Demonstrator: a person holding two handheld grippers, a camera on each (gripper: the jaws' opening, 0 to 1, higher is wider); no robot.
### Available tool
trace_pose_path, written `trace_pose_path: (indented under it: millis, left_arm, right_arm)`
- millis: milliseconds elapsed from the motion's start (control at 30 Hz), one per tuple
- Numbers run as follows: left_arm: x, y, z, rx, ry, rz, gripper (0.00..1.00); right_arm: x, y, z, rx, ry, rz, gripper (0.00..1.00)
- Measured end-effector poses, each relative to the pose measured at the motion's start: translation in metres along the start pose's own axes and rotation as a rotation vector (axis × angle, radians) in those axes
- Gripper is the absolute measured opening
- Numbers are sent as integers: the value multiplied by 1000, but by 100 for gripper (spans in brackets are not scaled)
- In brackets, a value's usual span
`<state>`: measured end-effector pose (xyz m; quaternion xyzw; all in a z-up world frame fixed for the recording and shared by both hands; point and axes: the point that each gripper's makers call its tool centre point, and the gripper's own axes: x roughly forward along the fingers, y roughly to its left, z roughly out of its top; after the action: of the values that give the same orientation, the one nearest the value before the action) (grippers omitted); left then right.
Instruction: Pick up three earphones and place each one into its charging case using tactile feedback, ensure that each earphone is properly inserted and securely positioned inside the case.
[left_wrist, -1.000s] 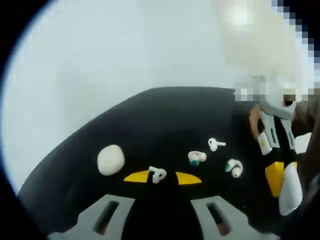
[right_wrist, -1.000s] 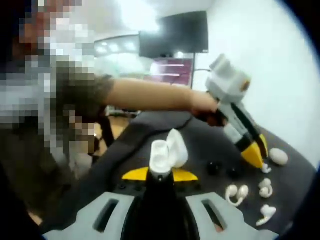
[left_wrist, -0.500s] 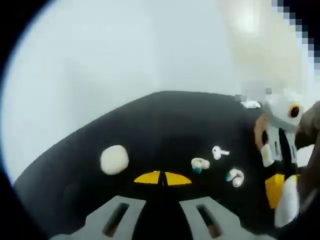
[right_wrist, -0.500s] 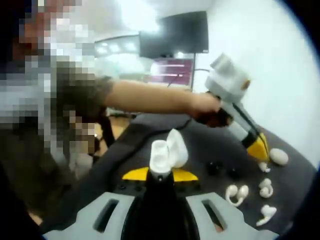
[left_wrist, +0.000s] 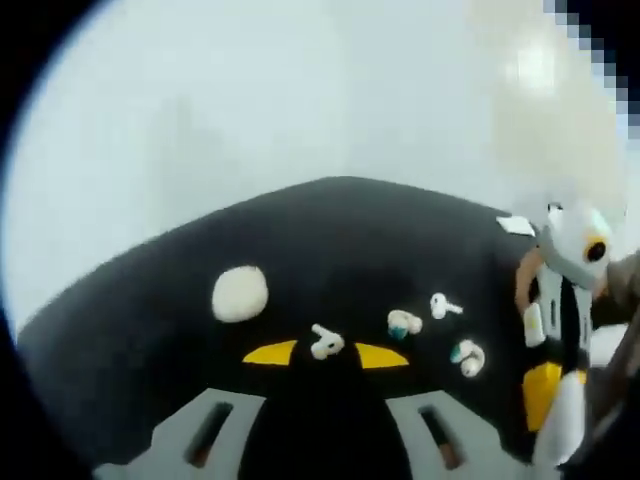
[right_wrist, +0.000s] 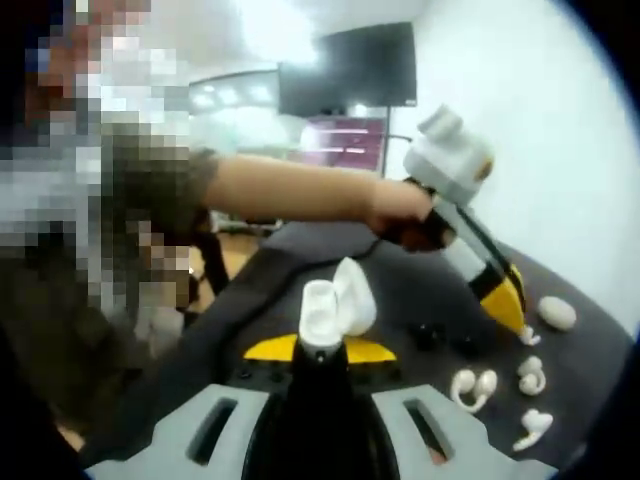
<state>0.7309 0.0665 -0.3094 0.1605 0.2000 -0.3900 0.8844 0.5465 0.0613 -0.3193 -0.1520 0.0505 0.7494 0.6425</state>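
The left tool (left_wrist: 325, 352) pinches a small glossy white stemmed earphone (left_wrist: 325, 343) between its yellow tips, above the matte black worktop (left_wrist: 330, 240). The right tool (right_wrist: 320, 352) grips a smooth white charging case (right_wrist: 333, 305) upright, lid open. 3 more earphones (right_wrist: 474, 386) lie on the worktop's right, near an oval white case (left_wrist: 240, 293).

Our left gripper (left_wrist: 326, 349) pinches a white earbud (left_wrist: 325, 343) between its yellow tips, arm stretched across; our right gripper (right_wrist: 320, 348) stays low, jaws clamped on an open case (right_wrist: 335, 303)
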Motion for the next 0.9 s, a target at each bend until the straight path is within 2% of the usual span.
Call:
trace_pose_path:
  millis: [33, 100, 133, 200, 267, 333, 367, 400, 600, 667, 800, 900]
  left_arm:
    - [3, -1, -2, 69, 19, 1, 21]
    - [6, 3, -9, 154, 83, 37, 17]
    - [7, 4, -8, 188, 94, 38, 15]
    - [11, 2, 1, 158, 67, 11, 16]
    - [15, 2, 3, 151, 72, -13, 17]
    - [20, 3, -5, 159, 119, -31, 16]
    - [21, 1, -1, 133, 90, -46, 13]
    - [20, -1, -4, 102, 102, -50, 10]
    - [14, 0, -4, 95, 66, -24, 10]
    - [10, 1, -4, 98, 73, -15, 9]
    - [-4, 3, -5, 105, 80, -6, 9]
    - [-21, 6, 0, 95, 58, 1, 9]
  right_arm:
    - [0, 0, 0, 0, 0, 0, 17]
    - [0, -1, 0, 0, 0, 0, 17]
    - [0, -1, 0, -1, 1, -1, 17]
    - [0, -1, 0, 0, 1, 0, 17]
    - [1, -1, 0, -1, 1, 0, 17]
    - [1, -1, 0, -1, 1, 0, 17]
    - [1, -1, 0, -1, 2, 0, 17]
    - [1, -1, 0, -1, 2, 0, 17]
    - [2, 1, 1, -2, 2, 1, 17]
    - [2, 1, 1, -3, 1, 0, 17]
    - [2, 2, 1, -4, 1, 0, 17]
    - [2, 2, 1, -3, 0, 0, 17]
